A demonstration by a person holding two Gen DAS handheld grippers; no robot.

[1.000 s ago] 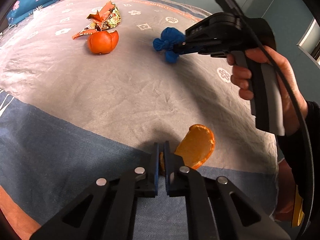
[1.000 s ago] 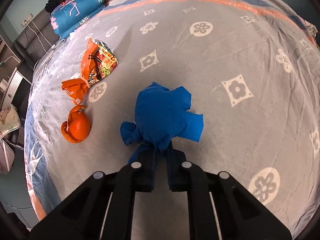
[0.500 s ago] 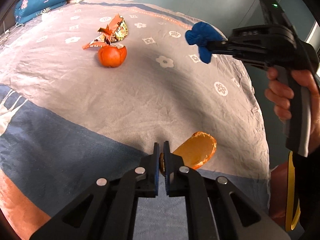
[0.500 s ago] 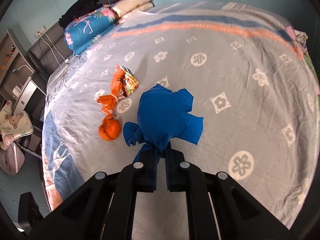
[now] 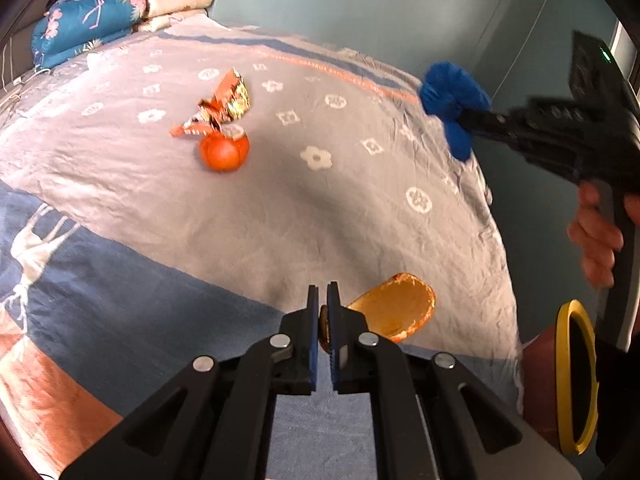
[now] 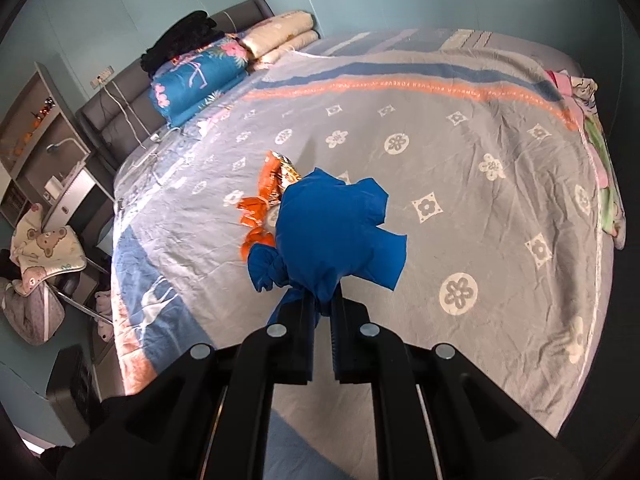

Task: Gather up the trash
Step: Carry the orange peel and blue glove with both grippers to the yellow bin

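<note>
A: What is the left hand-held gripper (image 5: 324,304) doing?

B: Its jaws are clamped on the edge of a curved piece of orange peel (image 5: 394,312), which sticks out to the right of the fingertips and hangs above the near part of the bed (image 5: 280,208).

A: And the right hand-held gripper (image 6: 322,300)?

B: Pinched together on a crumpled blue glove (image 6: 336,236). From the left wrist view the glove (image 5: 454,96) is held up in the air past the bed's far right edge, with the person's right hand (image 5: 596,240) wrapped around the handle.

A: What trash lies on the bed?

B: A hollowed, roundish orange peel (image 5: 224,152) sits on the grey flowered bedspread, and an orange snack wrapper (image 5: 222,106) lies just behind it, touching or nearly so. In the right wrist view the wrapper (image 6: 268,192) shows partly behind the glove.

A: Anything else around?

B: A yellow-rimmed bin (image 5: 576,376) is at the lower right, beside the bed and below the right hand. Folded quilts (image 6: 196,76) are stacked at the head of the bed, with a dark garment (image 6: 184,36) on top. A shelf unit (image 6: 36,128) stands by the wall at left.
</note>
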